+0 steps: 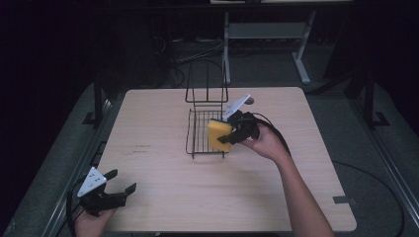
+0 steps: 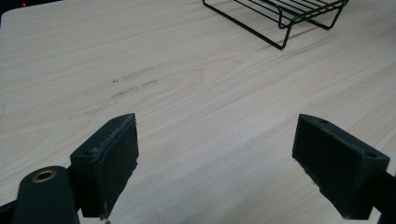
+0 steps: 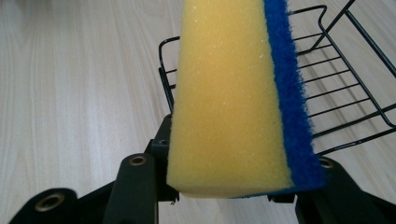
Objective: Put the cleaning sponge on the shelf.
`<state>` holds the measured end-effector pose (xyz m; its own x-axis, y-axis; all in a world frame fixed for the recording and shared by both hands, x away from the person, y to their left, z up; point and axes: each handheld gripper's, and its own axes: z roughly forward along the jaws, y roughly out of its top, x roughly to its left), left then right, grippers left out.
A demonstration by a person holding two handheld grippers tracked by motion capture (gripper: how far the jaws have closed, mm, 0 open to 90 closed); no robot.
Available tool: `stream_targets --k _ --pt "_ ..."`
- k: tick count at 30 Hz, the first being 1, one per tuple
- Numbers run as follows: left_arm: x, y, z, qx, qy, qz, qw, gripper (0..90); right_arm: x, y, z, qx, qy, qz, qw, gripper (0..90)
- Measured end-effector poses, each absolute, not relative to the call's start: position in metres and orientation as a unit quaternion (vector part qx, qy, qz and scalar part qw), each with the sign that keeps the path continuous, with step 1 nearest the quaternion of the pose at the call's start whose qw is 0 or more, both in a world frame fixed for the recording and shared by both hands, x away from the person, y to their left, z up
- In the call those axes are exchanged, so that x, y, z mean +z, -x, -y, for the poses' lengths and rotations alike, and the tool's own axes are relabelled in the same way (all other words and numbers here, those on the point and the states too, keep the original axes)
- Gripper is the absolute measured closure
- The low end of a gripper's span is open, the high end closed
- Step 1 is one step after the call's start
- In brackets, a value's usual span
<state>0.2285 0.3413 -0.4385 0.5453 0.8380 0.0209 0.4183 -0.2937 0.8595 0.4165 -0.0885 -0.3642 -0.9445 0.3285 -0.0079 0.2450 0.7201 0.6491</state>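
Right tongs (image 1: pixel 228 138) clamped on the yellow-and-blue sponge (image 1: pixel 218 135) over the wire rack (image 1: pixel 196 129), centre table — ease it flat onto the bars before letting go; left tongs (image 1: pixel 122 181) gape wide, idle at seven o'clock

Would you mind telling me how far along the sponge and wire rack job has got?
Done: the right gripper is shut on the sponge, which is lifted off the table. In hand: the sponge hangs over the wire rack, seemingly not yet resting in it. Left: probably lowering and releasing it. The left gripper waits open near the table's front-left corner.
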Motion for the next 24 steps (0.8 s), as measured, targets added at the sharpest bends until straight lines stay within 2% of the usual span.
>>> stream_targets --k 24 --pt "-0.438 -0.228 -0.343 0.244 -0.765 -0.411 0.431 13.8 -0.378 -0.443 0.074 0.345 -0.164 -0.923 0.049 55.9"
